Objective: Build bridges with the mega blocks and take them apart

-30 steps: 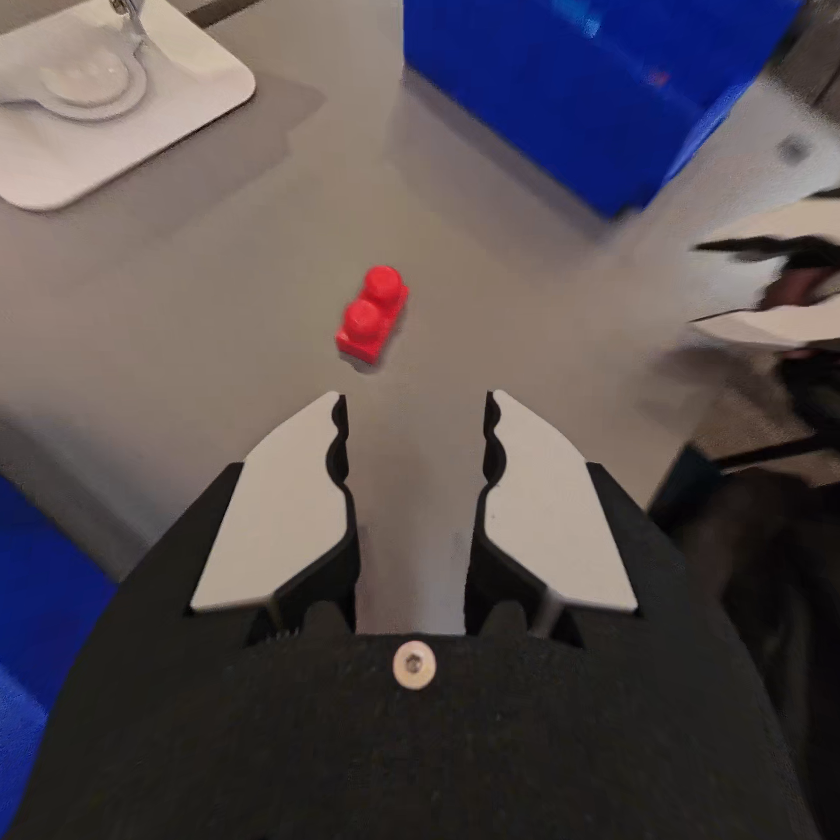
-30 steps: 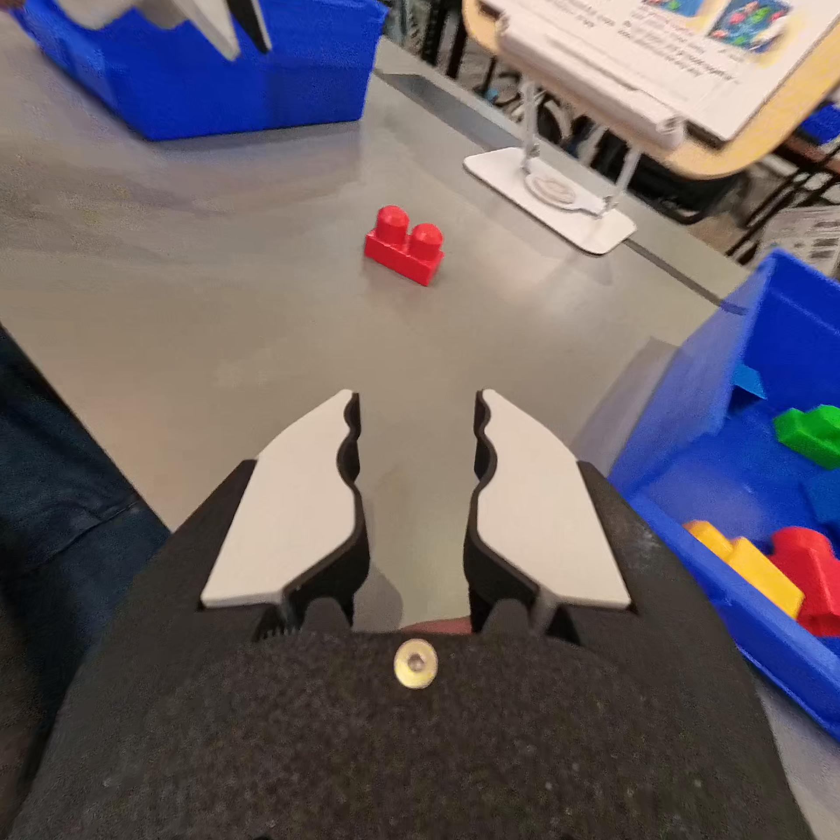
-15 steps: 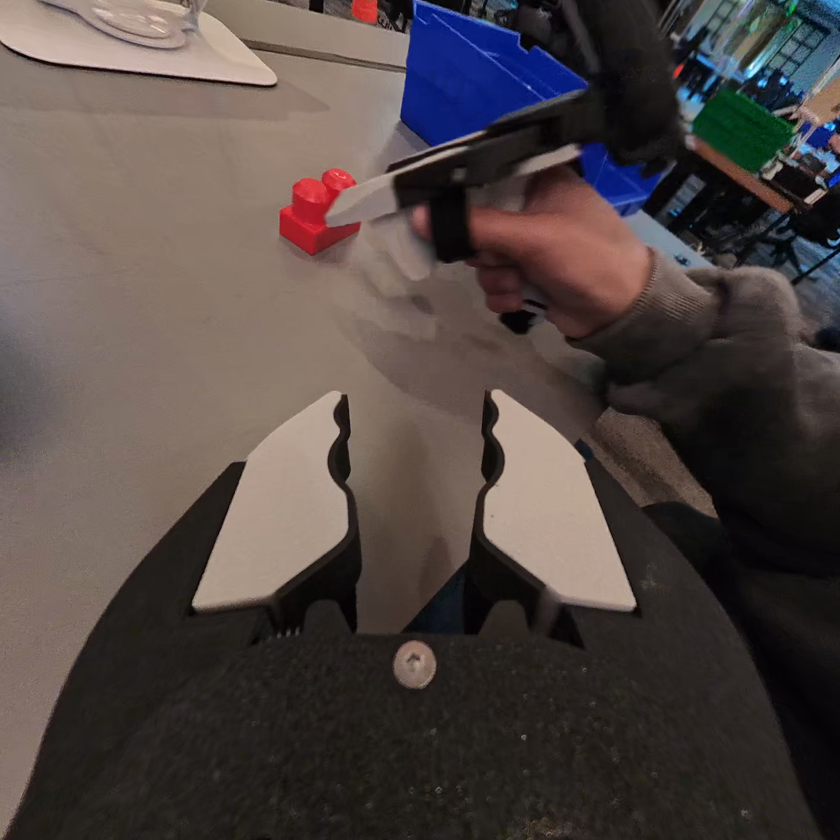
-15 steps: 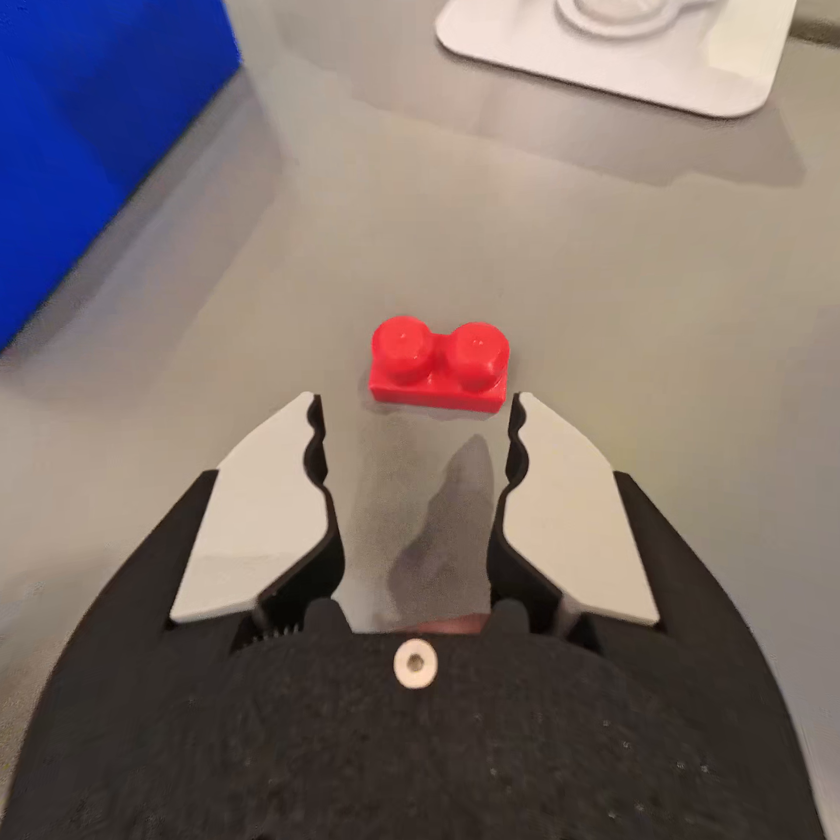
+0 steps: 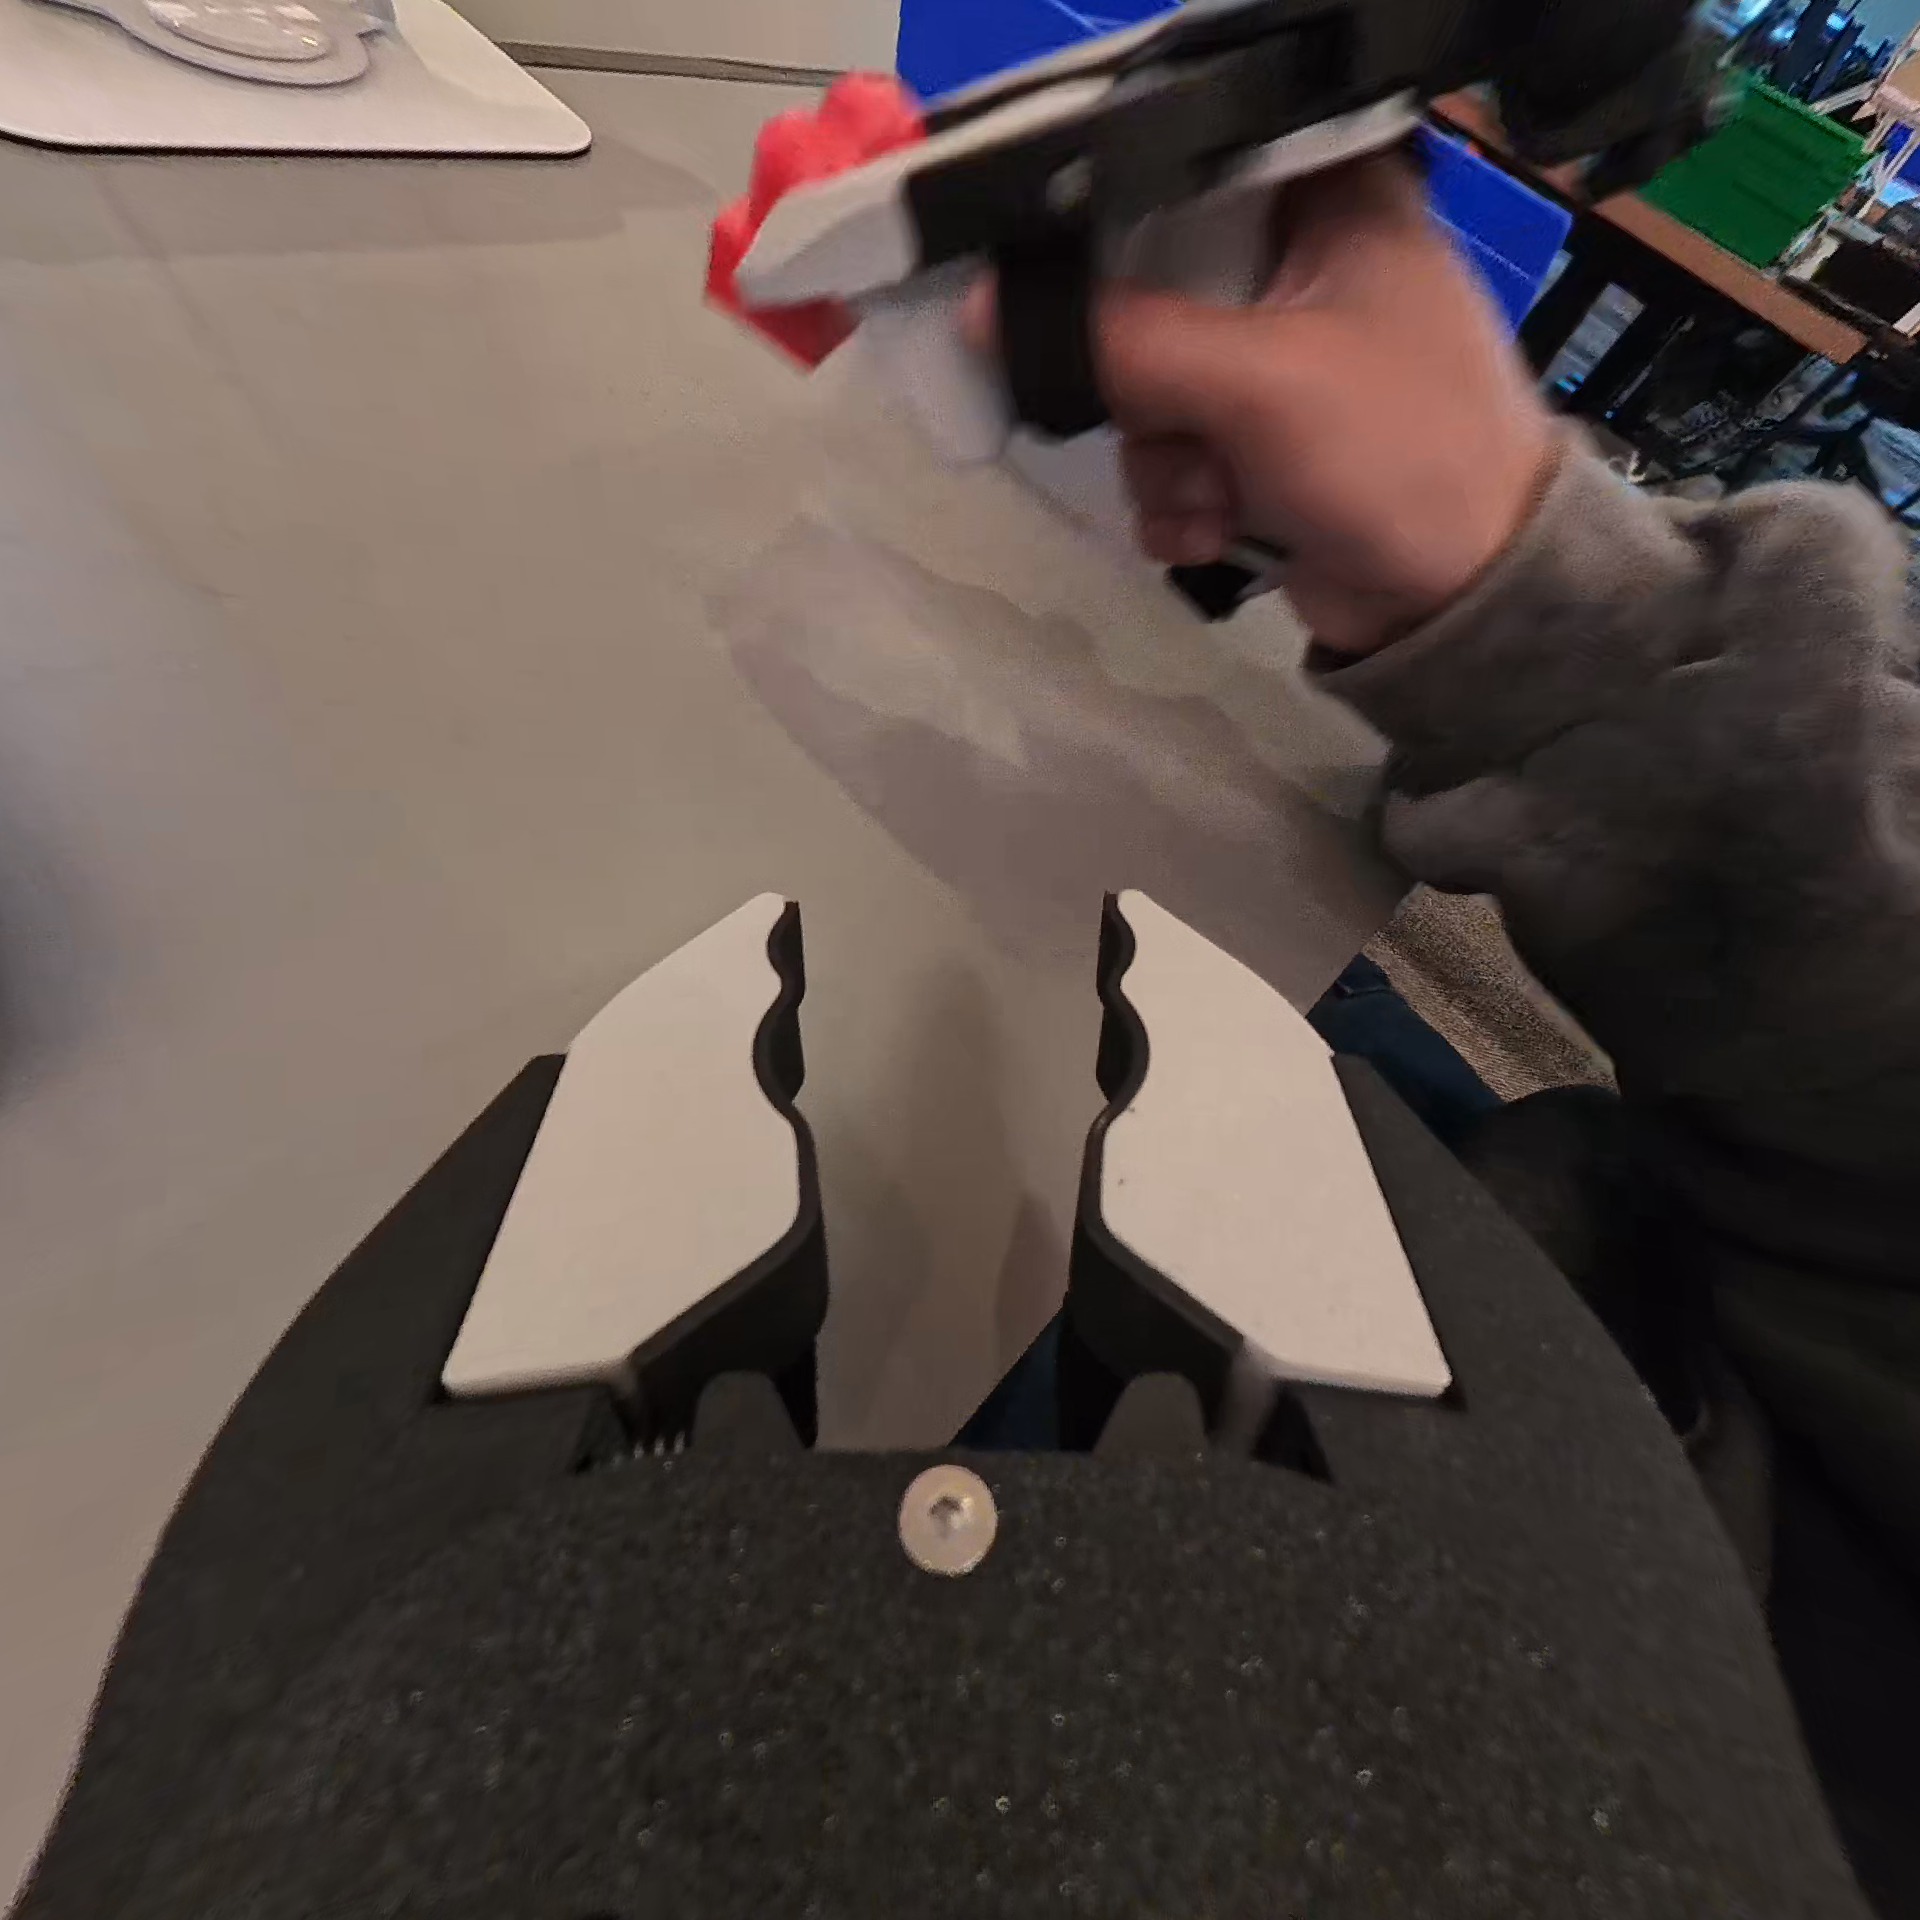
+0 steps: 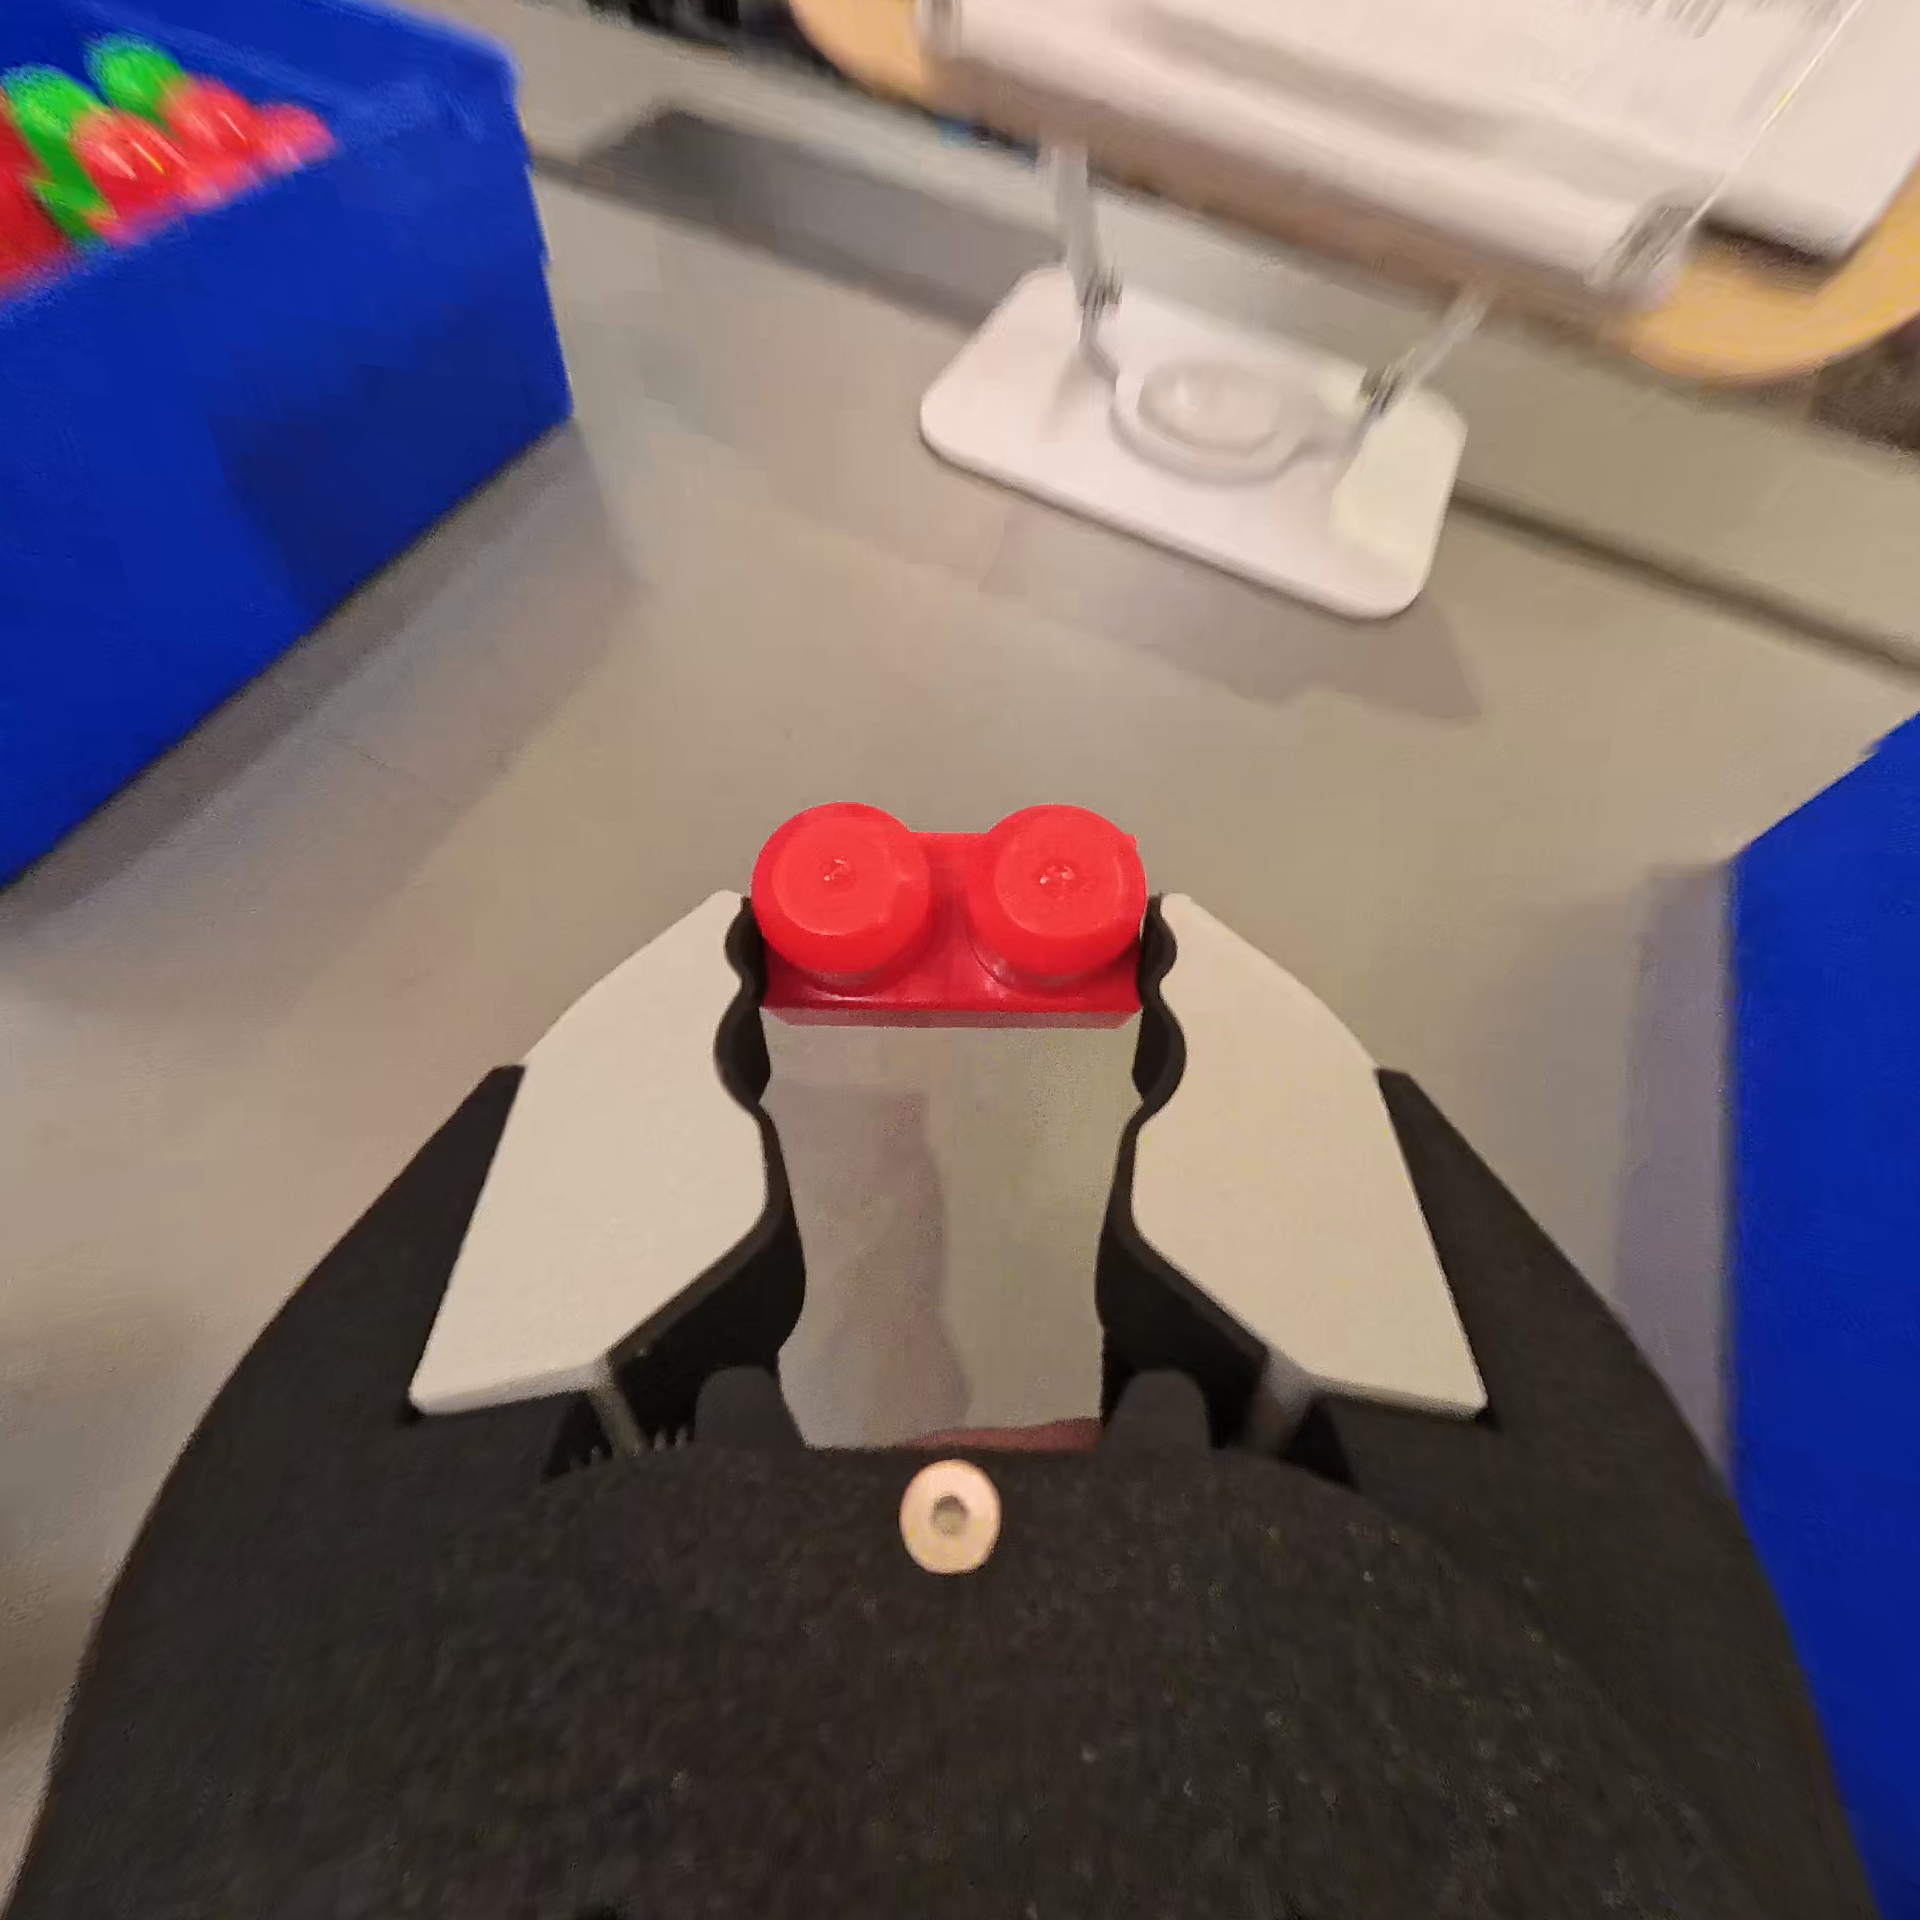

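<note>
A red two-stud block (image 6: 948,935) is gripped at its ends between the fingertips of my right gripper (image 6: 948,925), which holds it above the grey table (image 6: 727,675). In the left wrist view the same block (image 5: 800,197) shows blurred in the right gripper (image 5: 790,260), lifted off the table at the upper middle, with a person's hand (image 5: 1320,416) around the gripper. My left gripper (image 5: 948,914) is open and empty, low over the table near its front edge.
A blue bin (image 6: 260,416) with red and green blocks stands at the left, another blue bin (image 6: 1829,1247) at the right. A white stand base (image 6: 1195,447) carrying a board sits at the back. A grey sleeve (image 5: 1662,779) crosses the right of the left wrist view.
My right gripper reached the red block, shut on its ends and lifted it off the table. My left gripper drew back toward the table's front edge and stayed open.
</note>
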`<state>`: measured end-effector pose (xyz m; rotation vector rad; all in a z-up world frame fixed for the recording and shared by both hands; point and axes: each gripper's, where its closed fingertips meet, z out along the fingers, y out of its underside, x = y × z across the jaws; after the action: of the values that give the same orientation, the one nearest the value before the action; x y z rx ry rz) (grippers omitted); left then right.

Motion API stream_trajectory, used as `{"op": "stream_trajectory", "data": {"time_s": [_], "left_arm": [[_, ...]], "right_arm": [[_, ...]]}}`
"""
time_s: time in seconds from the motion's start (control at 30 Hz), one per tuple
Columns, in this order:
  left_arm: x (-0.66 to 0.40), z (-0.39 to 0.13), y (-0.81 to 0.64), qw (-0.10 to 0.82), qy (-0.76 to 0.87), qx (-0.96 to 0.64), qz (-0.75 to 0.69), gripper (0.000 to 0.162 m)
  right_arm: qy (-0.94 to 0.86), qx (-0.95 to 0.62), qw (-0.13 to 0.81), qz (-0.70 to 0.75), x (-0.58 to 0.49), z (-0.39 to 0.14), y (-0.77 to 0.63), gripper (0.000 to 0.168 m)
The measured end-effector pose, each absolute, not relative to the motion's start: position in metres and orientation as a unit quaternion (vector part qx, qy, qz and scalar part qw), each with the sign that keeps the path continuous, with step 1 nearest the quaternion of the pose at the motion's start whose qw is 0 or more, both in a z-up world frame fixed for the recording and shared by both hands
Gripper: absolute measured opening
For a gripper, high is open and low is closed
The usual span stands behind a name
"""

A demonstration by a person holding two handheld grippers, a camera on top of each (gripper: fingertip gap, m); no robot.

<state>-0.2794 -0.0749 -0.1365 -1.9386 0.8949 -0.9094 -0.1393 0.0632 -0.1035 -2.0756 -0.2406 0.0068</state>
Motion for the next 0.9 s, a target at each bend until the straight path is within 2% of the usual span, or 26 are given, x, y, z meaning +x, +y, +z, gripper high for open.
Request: {"op": "stream_trajectory", "data": {"time_s": [0.2, 0.27, 0.37, 0.5, 0.6, 0.9], "left_arm": [[-0.283, -0.130, -0.072, 0.403, 0.354, -0.761, -0.365, 0.054], [-0.283, -0.125, -0.071, 0.411, 0.355, -0.756, -0.366, 0.054], [-0.280, -0.125, -0.072, 0.412, 0.358, -0.754, -0.365, 0.053], [-0.273, -0.131, -0.075, 0.409, 0.373, -0.754, -0.354, 0.053], [-0.271, -0.135, -0.076, 0.408, 0.383, -0.755, -0.343, 0.053], [-0.273, -0.139, -0.076, 0.404, 0.383, -0.759, -0.338, 0.053]], "right_arm": [[-0.082, -0.802, 0.586, -0.080, -0.030, 0.014, 0.010, 0.069], [-0.058, -0.820, 0.560, -0.102, 0.030, 0.024, 0.004, 0.069], [-0.025, -0.876, 0.472, -0.098, 0.111, -0.007, 0.014, 0.069], [-0.024, -0.935, 0.353, -0.021, 0.154, -0.094, 0.042, 0.069], [-0.029, -0.949, 0.315, -0.004, 0.158, -0.132, 0.060, 0.069], [-0.040, -0.965, 0.261, -0.003, 0.149, -0.182, 0.090, 0.070]]}}
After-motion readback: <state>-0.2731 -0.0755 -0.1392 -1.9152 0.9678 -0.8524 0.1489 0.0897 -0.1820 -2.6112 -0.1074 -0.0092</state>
